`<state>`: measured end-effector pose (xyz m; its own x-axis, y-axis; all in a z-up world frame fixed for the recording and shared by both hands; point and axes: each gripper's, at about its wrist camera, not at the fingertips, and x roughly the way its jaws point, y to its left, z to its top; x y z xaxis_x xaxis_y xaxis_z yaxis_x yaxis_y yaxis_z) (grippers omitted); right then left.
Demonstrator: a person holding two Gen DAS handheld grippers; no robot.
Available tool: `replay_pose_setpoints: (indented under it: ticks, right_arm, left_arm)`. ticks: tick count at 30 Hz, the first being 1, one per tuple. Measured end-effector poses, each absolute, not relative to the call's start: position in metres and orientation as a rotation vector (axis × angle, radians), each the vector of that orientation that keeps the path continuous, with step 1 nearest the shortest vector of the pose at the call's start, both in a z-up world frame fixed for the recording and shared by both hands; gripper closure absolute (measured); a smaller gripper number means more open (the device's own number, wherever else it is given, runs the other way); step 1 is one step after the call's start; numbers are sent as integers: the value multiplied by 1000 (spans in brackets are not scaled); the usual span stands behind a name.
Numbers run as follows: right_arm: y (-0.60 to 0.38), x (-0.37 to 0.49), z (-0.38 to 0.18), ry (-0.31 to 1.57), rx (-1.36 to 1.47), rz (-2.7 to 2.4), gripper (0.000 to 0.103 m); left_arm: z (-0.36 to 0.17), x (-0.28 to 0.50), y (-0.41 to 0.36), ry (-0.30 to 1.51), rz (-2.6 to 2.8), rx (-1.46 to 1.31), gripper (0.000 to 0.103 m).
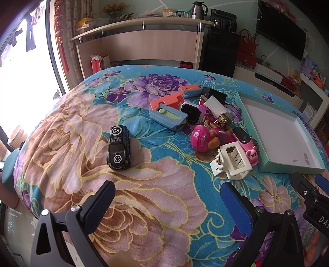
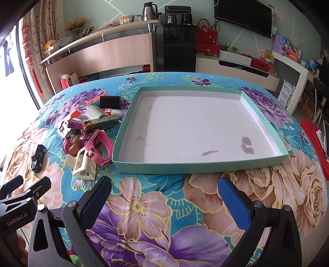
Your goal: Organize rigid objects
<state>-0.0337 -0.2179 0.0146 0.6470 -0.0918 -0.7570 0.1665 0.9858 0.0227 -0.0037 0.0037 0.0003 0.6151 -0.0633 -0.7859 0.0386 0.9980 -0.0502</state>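
both grippers, left gripper (image 1: 167,197) and right gripper (image 2: 164,193), hover with jaws spread wide and holding nothing above the floral cloth (image 2: 144,205). best to lift one toy at a time, starting with the lone black toy car (image 1: 119,150) left of the pile, squeezing its sides. the shallow green tray (image 2: 197,164), white inside and stained, lies bare to the right.

A floral blanket (image 2: 144,205) in teal, pink and purple covers the surface. Behind it stands a wooden counter (image 2: 115,51) with a curved shelf (image 1: 141,22) on top, holding a steel jug (image 2: 149,10), a vase of flowers (image 2: 77,27) and small clutter. Right of the counter is a black cabinet (image 2: 178,47), then red bags (image 2: 206,33) on a low white unit (image 2: 236,69). A dark TV (image 2: 244,17) hangs on the wall, and red ornaments (image 2: 30,55) dangle by the bright window (image 1: 24,86)
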Motion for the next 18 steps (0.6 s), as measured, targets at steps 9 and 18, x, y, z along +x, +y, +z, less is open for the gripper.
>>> replay_pose_setpoints:
  ticks: [9,18]
  right_arm:
    - [-217,-36,15,844,97,-148,0]
    - [-217,-36,15,845,94,-144,0]
  left_arm:
    - [-1,-4,4,903,-60,-36,0]
    - [0,-5,4,898,-63,-38,0]
